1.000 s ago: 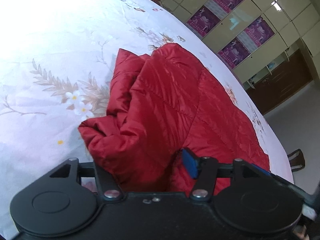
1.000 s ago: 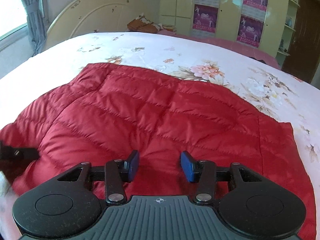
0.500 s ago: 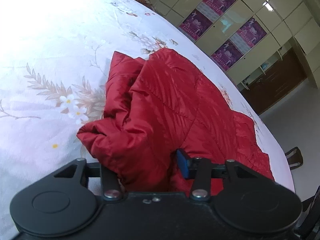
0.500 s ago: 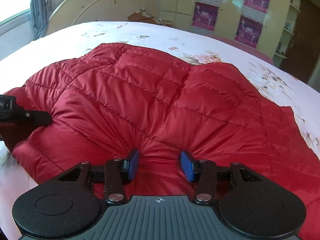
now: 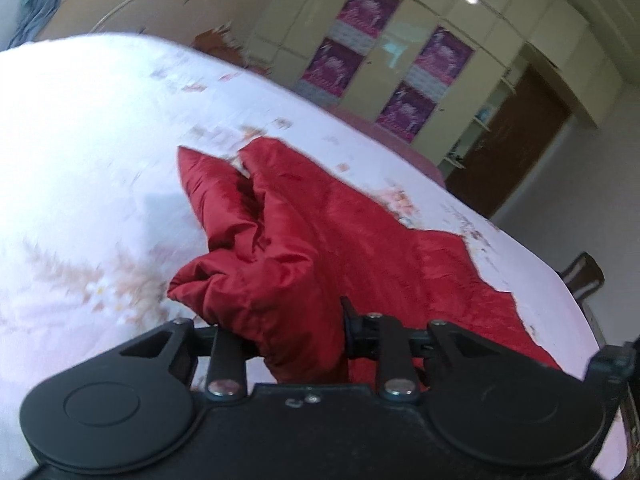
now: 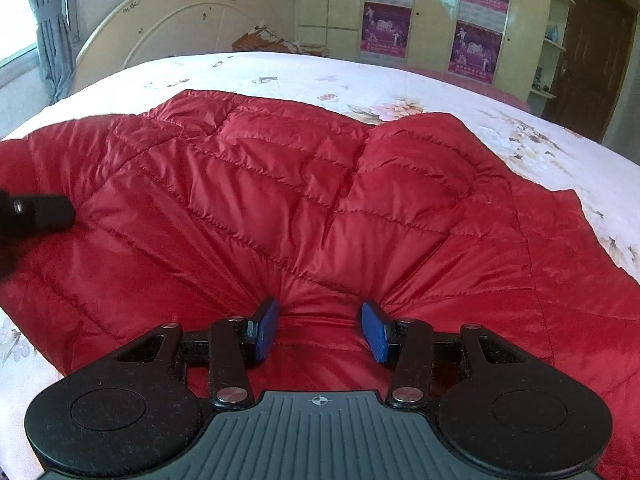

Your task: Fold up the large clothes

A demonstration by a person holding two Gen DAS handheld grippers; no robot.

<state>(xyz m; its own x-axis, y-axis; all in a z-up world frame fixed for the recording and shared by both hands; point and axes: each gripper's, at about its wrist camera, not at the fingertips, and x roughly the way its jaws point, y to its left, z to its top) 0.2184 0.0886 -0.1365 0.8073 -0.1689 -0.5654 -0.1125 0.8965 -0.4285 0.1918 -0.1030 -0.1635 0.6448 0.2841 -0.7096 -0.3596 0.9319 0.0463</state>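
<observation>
A large red quilted jacket (image 6: 320,200) lies spread on a bed with a white floral sheet (image 6: 400,76). My right gripper (image 6: 320,330) has its blue pads (image 6: 267,328) apart, with a ridge of the jacket's near edge bunched between them. My left gripper (image 5: 288,332) grips a bunched fold of the same jacket (image 5: 280,272) at its left edge; the left finger is buried in fabric and only the right finger (image 5: 352,324) shows. The left gripper's body also shows at the left edge of the right wrist view (image 6: 36,214).
The bed's cream headboard (image 6: 180,28) stands at the back. A cream wardrobe with purple posters (image 6: 432,20) and a dark wooden door (image 6: 600,48) line the far wall. A grey curtain (image 6: 52,28) hangs at the left. A chair (image 5: 580,276) stands beside the bed.
Both grippers have lifted and pushed the jacket's near edge toward the headboard, so the fabric bulges and wrinkles more. The left view has tilted up and is motion-blurred.
</observation>
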